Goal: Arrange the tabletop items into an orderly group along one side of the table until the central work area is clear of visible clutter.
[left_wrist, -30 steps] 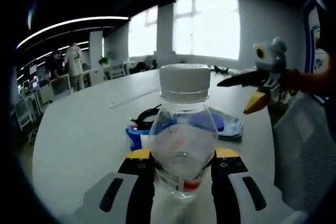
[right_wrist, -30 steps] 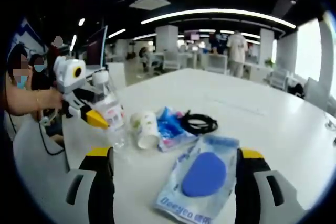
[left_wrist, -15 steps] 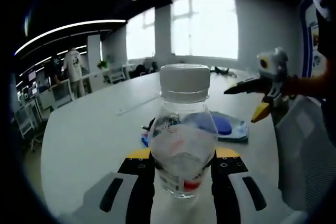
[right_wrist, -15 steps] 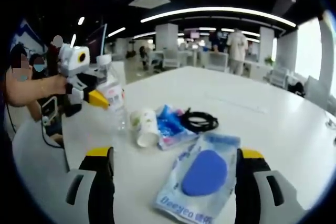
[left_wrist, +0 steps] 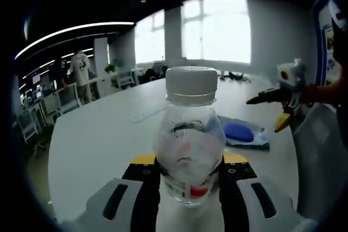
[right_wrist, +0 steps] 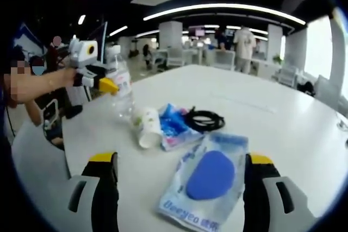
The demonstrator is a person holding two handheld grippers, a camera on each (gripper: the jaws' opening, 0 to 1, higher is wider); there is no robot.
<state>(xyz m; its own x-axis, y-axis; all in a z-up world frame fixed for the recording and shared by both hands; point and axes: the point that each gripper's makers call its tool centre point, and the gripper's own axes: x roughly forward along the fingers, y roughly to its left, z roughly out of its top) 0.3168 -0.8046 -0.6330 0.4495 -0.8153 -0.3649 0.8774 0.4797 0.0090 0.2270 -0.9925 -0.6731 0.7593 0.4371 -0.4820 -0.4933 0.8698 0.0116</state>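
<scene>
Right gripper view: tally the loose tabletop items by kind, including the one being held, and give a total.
Clear plastic bottle, held in the left gripper: 1
Paper cup, lying on its side: 1
Sealed packets: 2, the small blue packet and the large packet with a blue pad
Black cable coil: 1
Total: 5

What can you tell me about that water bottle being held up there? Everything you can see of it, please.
The water bottle is clear plastic with a white ribbed screw cap, shut, and a label with red print low on its body. It stands upright, clamped between the two jaws of the left gripper, whose yellow-tipped black fingers press its sides. In the right gripper view it shows at the table's near left side, beside a paper cup. Its base is hidden there, so lifted or resting is unclear.
</scene>
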